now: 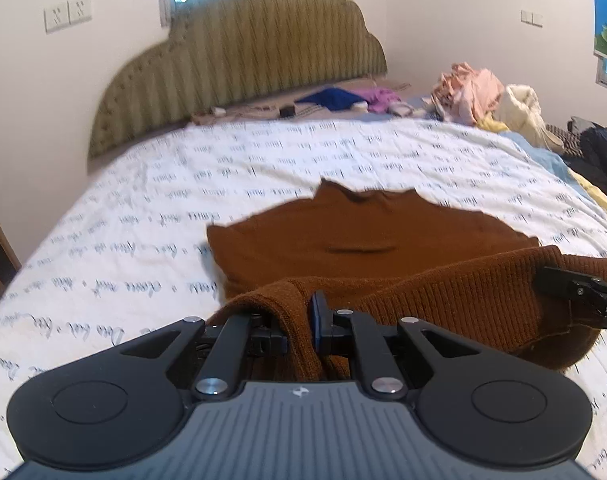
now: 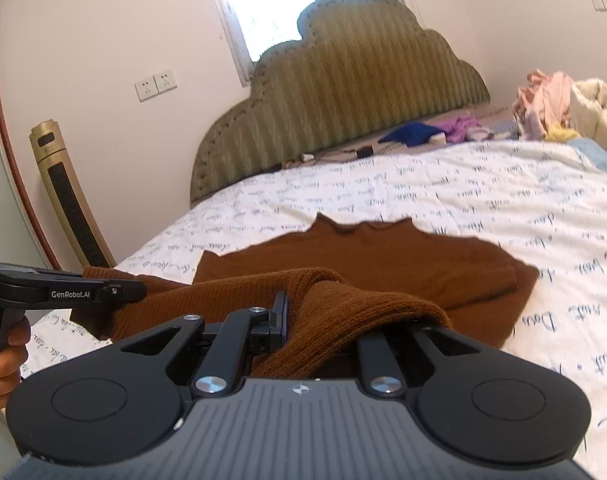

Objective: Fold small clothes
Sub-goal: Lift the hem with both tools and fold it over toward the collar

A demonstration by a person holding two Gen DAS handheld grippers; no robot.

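1. Sweater (image 1: 367,240), brown knit, lies spread on the white script-printed bedspread (image 1: 143,208) in the middle of the bed, collar toward the far headboard (image 1: 243,64)
2. Its near ribbed hem is lifted off the bed and stretched between my two grippers
3. My left gripper (image 1: 299,320) has its jaws nearly closed, pinching a bunch of the hem; the fabric drapes over the left finger and hides it
4. My right gripper (image 2: 303,316) is likewise nearly closed on the hem, and the knit folds over its right finger so only the left one shows
5. In the left wrist view the right gripper enters from the right edge, its tip buried in the hem
6. In the right wrist view the left gripper comes in from the left, held by a hand (image 2: 3,364) at the near left edge
7. Pile of clothes (image 1: 475,96) sits at the far right of the bed, with blue and purple items near the headboard
8. Gold tower fan (image 2: 67,200) stands left of the bed
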